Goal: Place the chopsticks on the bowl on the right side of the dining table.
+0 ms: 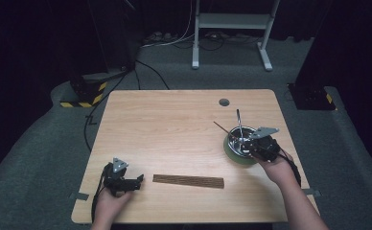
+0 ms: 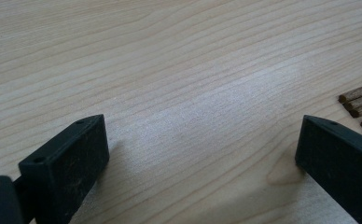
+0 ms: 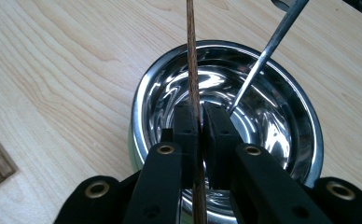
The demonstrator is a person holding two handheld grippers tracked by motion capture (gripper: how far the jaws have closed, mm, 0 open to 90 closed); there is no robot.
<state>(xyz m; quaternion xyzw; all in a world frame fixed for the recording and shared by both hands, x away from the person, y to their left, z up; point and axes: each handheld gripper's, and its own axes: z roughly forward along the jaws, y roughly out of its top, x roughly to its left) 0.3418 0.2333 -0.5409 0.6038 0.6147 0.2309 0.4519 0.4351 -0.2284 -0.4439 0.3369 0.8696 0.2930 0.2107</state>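
Sticks lie left of the bowl on the table.

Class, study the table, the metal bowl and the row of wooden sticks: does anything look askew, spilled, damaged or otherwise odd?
Nothing stands out. The wooden sticks lie in a tidy row, the metal bowl sits upright with a thin metal rod leaning in it, and the right hand-held gripper is shut on one stick above the bowl.

Wide bare wooden table across the far and middle stretch, open to any pass. Near the front edge, a row of wooden sticks lying flat, just right of the left gripper. At the right, a steel bowl with a metal rod slanting up out of it, crowding the right gripper over its rim.
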